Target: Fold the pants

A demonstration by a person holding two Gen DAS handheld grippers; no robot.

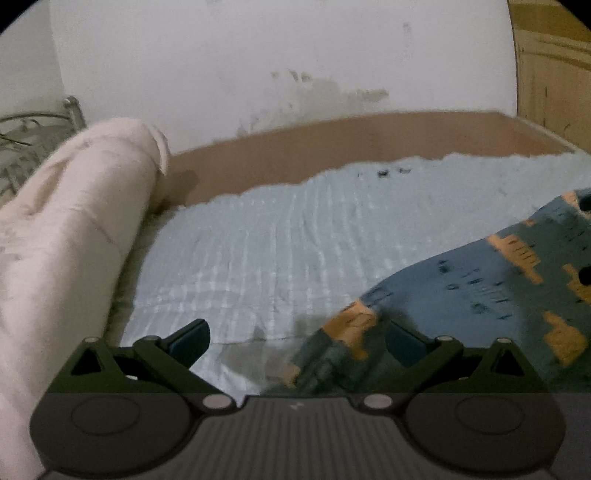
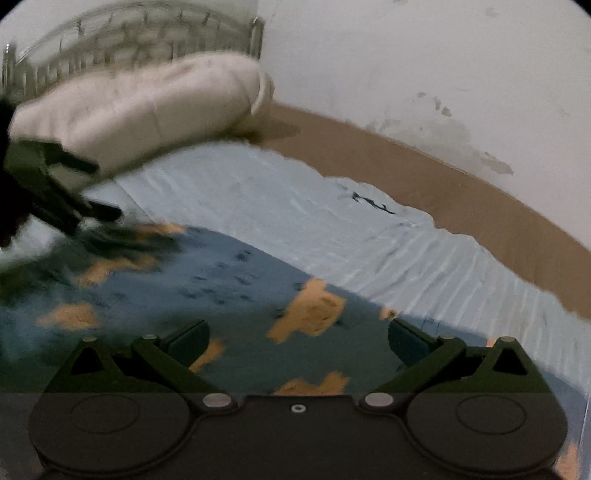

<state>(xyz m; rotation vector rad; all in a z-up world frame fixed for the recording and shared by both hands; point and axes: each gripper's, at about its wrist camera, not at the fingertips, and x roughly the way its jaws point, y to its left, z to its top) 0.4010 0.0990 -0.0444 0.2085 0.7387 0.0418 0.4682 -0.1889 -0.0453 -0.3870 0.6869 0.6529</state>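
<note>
The pants [image 1: 461, 295] are blue-green with orange patches and lie spread on a light blue sheet [image 1: 258, 251] on a bed. In the left wrist view my left gripper [image 1: 297, 341] is open, its jaws wide apart, with a corner of the pants between the fingers. In the right wrist view my right gripper [image 2: 297, 341] is open just above the pants [image 2: 229, 284]. The left gripper [image 2: 96, 218] also shows at the far left there, blurred, at the pants' edge.
A rolled white duvet [image 1: 74, 229] lies along the left side of the bed. A brown bed edge [image 1: 369, 144] runs along a white wall. A metal headboard [image 2: 140, 33] stands behind the duvet. A wooden cabinet [image 1: 554, 81] stands at the right.
</note>
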